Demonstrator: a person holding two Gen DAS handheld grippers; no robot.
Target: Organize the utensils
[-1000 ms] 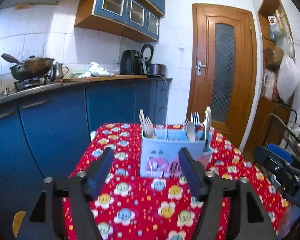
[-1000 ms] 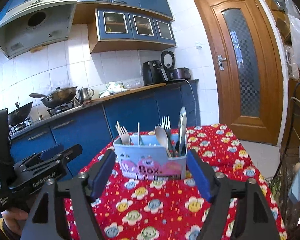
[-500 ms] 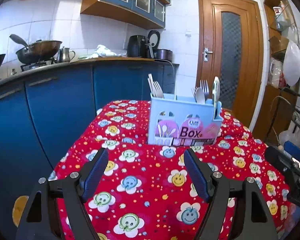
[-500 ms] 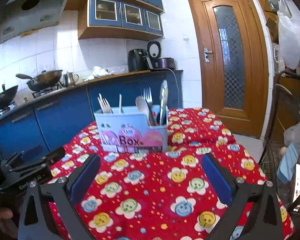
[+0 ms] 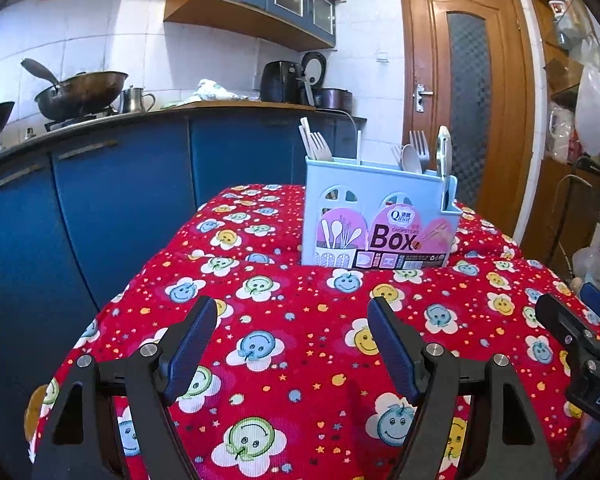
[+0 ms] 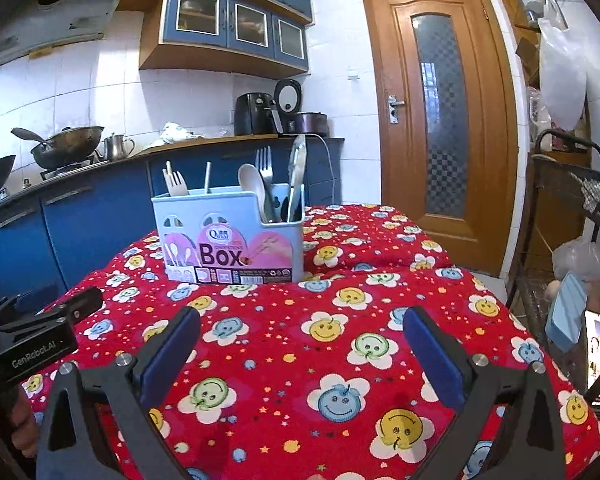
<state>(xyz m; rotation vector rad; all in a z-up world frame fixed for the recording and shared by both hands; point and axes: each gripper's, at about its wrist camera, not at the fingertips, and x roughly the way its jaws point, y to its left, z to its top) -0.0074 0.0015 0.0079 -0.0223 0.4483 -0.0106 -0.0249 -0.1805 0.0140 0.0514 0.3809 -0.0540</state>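
- Two tools in view, both over the surface (image 5: 300,360), which wears a red cloth w/ smiley-flower print.
- Left tool (image 5: 292,344): jaws apart, moderately wide, nothing betw. them; only cloth shows in the gap.
- Right tool (image 6: 300,354): jaws spread very wide, empty too; cloth only betw. its blue pads (image 6: 432,356).
- Utensil box (image 5: 376,220): pale blue plastic holder, pink label reading "Box", standing upright on the surface toward the far side, well ahead of both tools, not touched by either.
- Left compartment of box: light-coloured fork (image 6: 176,184) + a thin stick (image 6: 207,178) poking up.
- Right side of box: white spoon (image 6: 251,178), metal fork (image 6: 264,164), and a tall metal piece (image 6: 298,168) leaning at the right end; can't tell exactly what that one is.
- Right-wrist view: the left tool's black body shows at lower left, w/ a hand (image 6: 16,428) under it.
- Left-wrist view: the right tool's body sits at the right edge.
- Bkgd: blue cabinets (image 5: 120,208), wok (image 5: 80,94) on the stove, kettle (image 5: 134,100), wooden door (image 5: 468,100).
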